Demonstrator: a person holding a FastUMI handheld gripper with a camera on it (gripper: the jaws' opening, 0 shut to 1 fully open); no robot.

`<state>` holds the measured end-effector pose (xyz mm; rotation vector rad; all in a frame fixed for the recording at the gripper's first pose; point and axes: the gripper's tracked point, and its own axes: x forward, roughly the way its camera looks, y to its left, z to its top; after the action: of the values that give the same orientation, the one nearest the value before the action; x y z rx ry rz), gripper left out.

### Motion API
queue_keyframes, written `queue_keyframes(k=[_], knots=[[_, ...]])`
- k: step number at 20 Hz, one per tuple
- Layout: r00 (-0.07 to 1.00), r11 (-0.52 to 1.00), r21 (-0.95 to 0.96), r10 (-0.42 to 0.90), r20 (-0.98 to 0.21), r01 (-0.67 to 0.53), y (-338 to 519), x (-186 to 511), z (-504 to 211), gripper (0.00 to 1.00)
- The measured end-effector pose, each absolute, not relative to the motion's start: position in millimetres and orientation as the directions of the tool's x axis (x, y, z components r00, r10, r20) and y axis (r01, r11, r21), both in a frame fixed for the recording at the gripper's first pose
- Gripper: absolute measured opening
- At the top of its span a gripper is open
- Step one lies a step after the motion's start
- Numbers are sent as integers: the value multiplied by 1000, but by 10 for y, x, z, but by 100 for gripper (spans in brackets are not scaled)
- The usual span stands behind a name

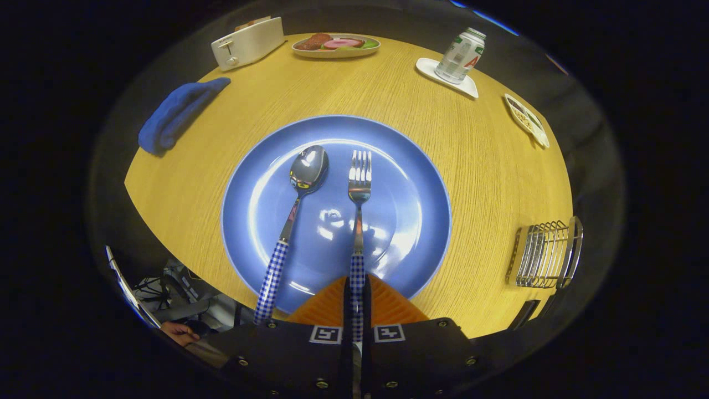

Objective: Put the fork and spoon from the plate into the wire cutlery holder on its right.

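Observation:
A blue plate lies on the wooden table just ahead of my fingers. On it rest a spoon and a fork, both with blue-and-white checked handles, tips pointing away from me. The spoon lies left of the fork. My gripper is shut on the fork's checked handle, both fingers pressing its sides at the plate's near rim. The fork still lies along the plate. The wire cutlery holder stands to the right of the plate near the table's edge.
Beyond the plate stand a white toaster, a dish of food, and a can on a white coaster. A folded blue cloth lies at the far left, a small snack dish at the far right. A person's hand shows below the table's edge.

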<state>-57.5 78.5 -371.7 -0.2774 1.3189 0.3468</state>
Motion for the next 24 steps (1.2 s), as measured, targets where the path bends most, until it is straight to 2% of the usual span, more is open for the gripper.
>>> queue_keyframes(k=[2, 3, 9, 17, 24], knots=[[188, 914, 25, 110, -976, -405, 767, -598, -3702, 7], [170, 909, 36, 117, -979, -416, 741, -616, -3676, 0], [106, 882, 83, 149, -983, -464, 575, -620, -3426, 0], [111, 820, 3, 81, -990, -572, -19, -607, -2988, 0], [100, 811, -45, 16, -995, -583, -630, -652, -2714, 0]])
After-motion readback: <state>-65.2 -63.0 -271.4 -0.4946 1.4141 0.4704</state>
